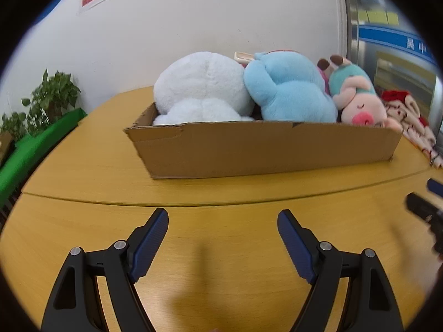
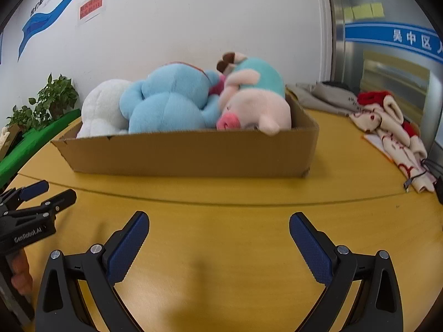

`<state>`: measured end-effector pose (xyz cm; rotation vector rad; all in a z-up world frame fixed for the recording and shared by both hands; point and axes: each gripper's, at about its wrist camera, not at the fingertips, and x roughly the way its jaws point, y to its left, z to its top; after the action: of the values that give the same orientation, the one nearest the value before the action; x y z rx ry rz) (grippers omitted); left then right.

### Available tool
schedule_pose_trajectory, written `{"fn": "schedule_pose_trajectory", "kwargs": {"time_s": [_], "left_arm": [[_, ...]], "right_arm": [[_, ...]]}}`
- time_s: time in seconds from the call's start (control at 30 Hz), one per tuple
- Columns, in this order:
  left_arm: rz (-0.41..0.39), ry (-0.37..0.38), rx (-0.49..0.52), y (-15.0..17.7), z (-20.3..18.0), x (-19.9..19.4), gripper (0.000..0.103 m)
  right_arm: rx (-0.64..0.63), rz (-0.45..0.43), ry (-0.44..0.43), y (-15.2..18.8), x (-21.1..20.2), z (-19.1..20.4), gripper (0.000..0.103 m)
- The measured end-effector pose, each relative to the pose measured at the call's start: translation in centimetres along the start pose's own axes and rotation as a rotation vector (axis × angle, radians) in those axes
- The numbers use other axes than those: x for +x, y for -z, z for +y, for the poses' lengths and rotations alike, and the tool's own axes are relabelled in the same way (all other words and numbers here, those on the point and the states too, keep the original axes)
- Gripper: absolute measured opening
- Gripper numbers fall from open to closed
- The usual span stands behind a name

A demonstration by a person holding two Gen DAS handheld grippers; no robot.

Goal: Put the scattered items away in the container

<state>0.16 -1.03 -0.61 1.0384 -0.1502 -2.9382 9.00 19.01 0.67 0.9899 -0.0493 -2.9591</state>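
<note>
Both tongs (image 1: 223, 225) (image 2: 219, 228) gape empty before the toy-filled cardboard box (image 1: 260, 149).

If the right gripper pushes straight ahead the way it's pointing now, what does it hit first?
Most likely the bare wooden table: the right gripper tilts downward, jaws open and empty, with nothing between it and the tabletop. The cardboard box sits farther ahead; depth is hard to judge in this view.
</note>
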Motion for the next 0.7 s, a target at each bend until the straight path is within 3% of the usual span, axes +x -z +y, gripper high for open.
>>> {"fn": "schedule_pose_trajectory", "kwargs": {"time_s": [0.1, 0.17, 0.33, 0.5, 0.53, 0.63, 0.7], "left_arm": [[0.024, -0.048, 0.048, 0.5, 2.2, 0.1, 0.081], [0.063, -0.036, 0.061, 1.0, 4.7, 0.4, 0.081], [0.201, -0.053, 0.137, 2.8, 10.4, 1.9, 0.082], [0.242, 0.039, 0.121, 3.4, 14.7, 2.0, 0.085], [0.245, 0.058, 0.12, 3.5, 15.3, 2.2, 0.089], [0.246, 0.11, 0.106, 3.6, 17.1, 3.1, 0.103], [0.238, 0.17, 0.108, 3.6, 18.0, 3.6, 0.103]], "right_arm": [[-0.01, 0.029, 0.035, 1.0, -0.8, -3.1, 0.103], [-0.007, 0.065, 0.051, 1.6, -1.2, -6.1, 0.103], [-0.014, 0.197, 0.066, 3.3, -1.3, -14.6, 0.103], [-0.045, 0.314, 0.05, 4.1, -1.1, -20.3, 0.103], [-0.043, 0.326, 0.046, 4.1, -1.2, -21.1, 0.103], [-0.086, 0.33, -0.006, 4.2, -1.2, -21.6, 0.103], [-0.126, 0.312, -0.048, 4.3, -1.1, -21.6, 0.103]]}}
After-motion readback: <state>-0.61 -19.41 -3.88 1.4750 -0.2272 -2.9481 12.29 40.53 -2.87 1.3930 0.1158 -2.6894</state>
